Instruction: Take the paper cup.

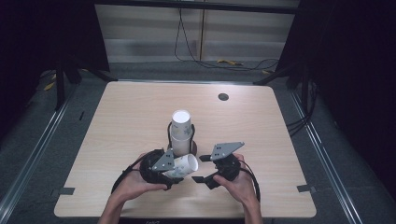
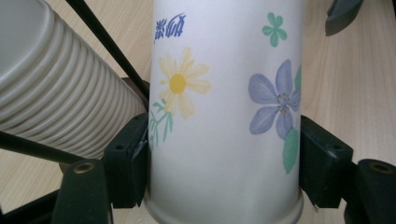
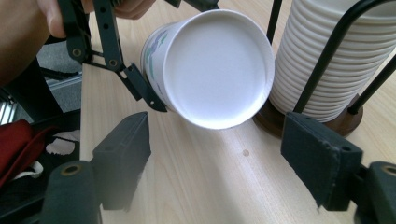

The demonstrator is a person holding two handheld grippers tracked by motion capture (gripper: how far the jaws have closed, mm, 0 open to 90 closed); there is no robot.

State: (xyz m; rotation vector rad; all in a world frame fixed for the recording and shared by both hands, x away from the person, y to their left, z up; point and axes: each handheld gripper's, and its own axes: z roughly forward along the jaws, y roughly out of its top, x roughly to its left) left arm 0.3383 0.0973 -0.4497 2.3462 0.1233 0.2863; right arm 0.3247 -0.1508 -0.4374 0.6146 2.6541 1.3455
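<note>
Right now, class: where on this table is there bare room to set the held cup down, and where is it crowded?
Bare wood lies between the cup stack and the table edges to left and right, and beyond the stack toward the round black hole. The near middle is crowded: the left gripper clamps the flowered cup beside the stack's holder, facing the right gripper.

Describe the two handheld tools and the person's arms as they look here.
Both tools, left tool and right tool, are black with blocky jaws, each topped by a grey three-cornered plate dotted with holes. Black cables loop from each. The forearms are bare, no sleeves showing.
</note>
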